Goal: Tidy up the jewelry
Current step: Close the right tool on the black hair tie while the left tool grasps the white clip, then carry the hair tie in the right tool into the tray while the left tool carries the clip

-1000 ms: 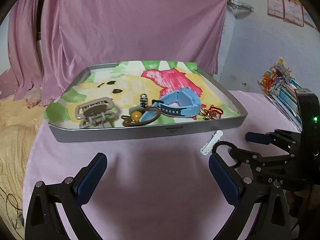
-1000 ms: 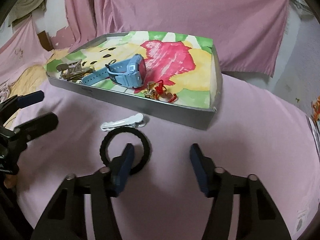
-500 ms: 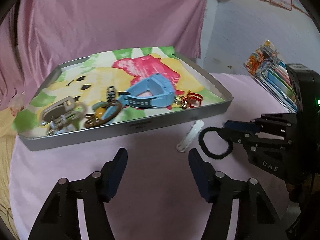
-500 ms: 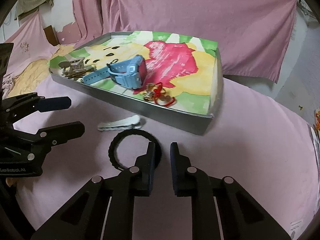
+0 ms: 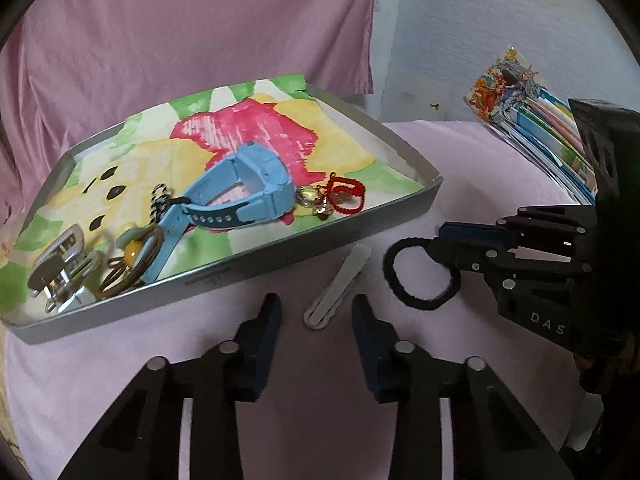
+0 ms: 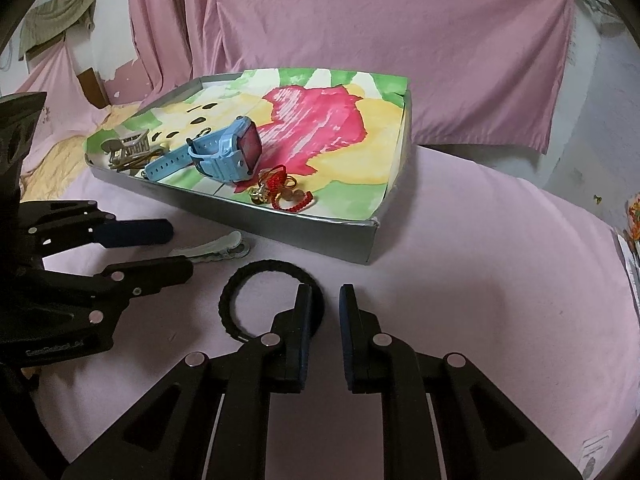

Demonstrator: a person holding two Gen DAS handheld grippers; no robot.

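With the right tool (image 6: 323, 320) pinching the black hair tie (image 6: 256, 300), the half-open left tool (image 5: 316, 320) should straddle the white clip (image 5: 338, 286) squarely.

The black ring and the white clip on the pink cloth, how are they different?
The black hair tie is a round loop with a bumpy, braided look; the white hair clip is long, flat and straight with a wavy edge. The hair tie is pinched by the right gripper; the hair clip lies free between the fingers of the open left gripper, which does not touch it. Both are outside the tray, on the pink cloth.
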